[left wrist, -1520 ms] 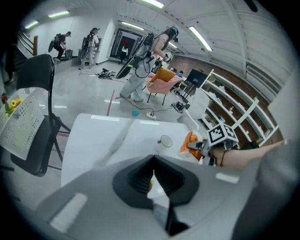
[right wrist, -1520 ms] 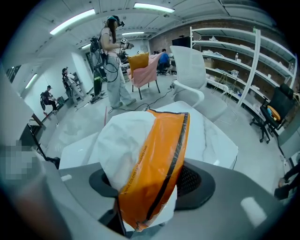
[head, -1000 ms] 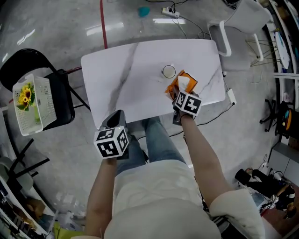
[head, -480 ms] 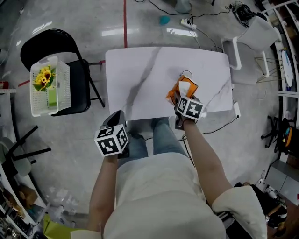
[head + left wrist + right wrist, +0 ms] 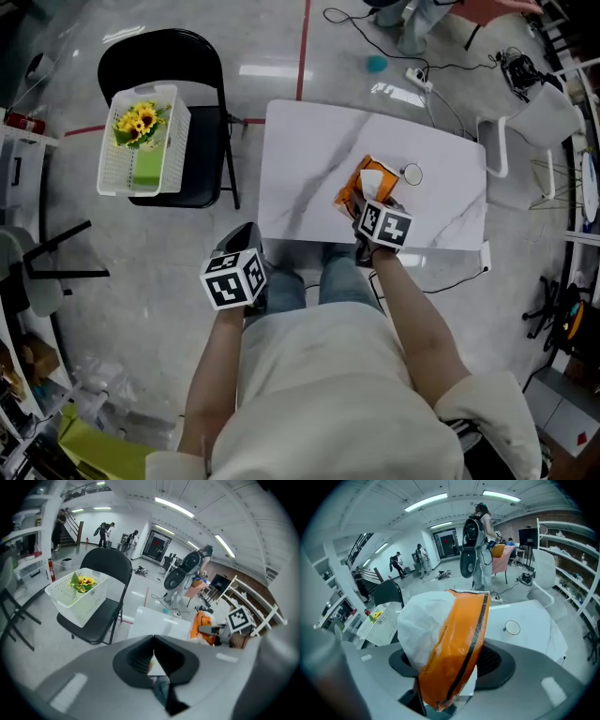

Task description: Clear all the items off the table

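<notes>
1. We see our right gripper point(image 5: 368, 206), fingers clamped on an orange-white bag point(image 5: 450, 634), over the bench's point(image 5: 309, 150) near side.
2. Left of the bench, a basket point(image 5: 111, 161) on a chair point(image 5: 202, 66) holds sunflowers point(image 5: 138, 119).
3. Our left gripper's point(image 5: 153, 645) fingers are together, empty.

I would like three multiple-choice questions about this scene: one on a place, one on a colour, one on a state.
1. Where does the basket stand?
A) on the table
B) on the chair
C) on the floor

2. What colour is the bag, besides white?
A) blue
B) green
C) orange

3. How is the left gripper?
A) shut and empty
B) shut on the bag
C) wide open

Answers:
1 B: the basket rests on the black seat, beside the table.
2 C: the bag is part orange, part white.
3 A: in the left gripper view the jaws meet with nothing between them.
</notes>
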Tool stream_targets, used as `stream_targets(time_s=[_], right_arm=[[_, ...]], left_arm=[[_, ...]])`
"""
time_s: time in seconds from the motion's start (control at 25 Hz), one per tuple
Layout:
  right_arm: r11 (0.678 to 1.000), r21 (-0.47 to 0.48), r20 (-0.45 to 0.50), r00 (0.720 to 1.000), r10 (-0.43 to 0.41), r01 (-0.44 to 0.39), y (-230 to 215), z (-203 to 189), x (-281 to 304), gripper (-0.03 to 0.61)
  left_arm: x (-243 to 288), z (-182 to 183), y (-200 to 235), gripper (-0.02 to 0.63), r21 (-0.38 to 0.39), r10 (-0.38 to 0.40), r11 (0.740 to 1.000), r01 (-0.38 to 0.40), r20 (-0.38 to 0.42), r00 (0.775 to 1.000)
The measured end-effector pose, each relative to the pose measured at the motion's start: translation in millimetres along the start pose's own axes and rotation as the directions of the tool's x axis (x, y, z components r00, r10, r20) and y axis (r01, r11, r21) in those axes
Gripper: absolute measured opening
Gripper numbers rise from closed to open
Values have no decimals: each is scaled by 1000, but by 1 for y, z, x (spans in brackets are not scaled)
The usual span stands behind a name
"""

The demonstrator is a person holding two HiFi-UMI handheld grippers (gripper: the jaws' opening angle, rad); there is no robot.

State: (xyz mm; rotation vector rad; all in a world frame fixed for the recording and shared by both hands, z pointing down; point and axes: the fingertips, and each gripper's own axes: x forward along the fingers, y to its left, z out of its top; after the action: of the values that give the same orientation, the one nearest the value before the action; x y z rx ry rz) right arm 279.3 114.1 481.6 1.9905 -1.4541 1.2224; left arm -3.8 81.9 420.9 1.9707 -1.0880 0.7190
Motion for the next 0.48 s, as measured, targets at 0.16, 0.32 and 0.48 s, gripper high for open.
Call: stream_targets(time_s=[0.16, 0.32, 0.48], right_arm=[[996, -59, 2, 998, 60, -60, 54, -1, 1, 298], [987, -100, -6, 992, 124, -124, 108, -7, 1, 298], [973, -141, -15, 983, 183, -183, 161, -11, 2, 298]], left_arm=[[-18, -1, 34, 9, -33, 22, 999, -22, 21, 1000], [-39, -4, 67, 9, -67, 49, 997, -46, 41, 998], [-56, -7, 100, 9, -104, 74, 992, -68, 58, 996]])
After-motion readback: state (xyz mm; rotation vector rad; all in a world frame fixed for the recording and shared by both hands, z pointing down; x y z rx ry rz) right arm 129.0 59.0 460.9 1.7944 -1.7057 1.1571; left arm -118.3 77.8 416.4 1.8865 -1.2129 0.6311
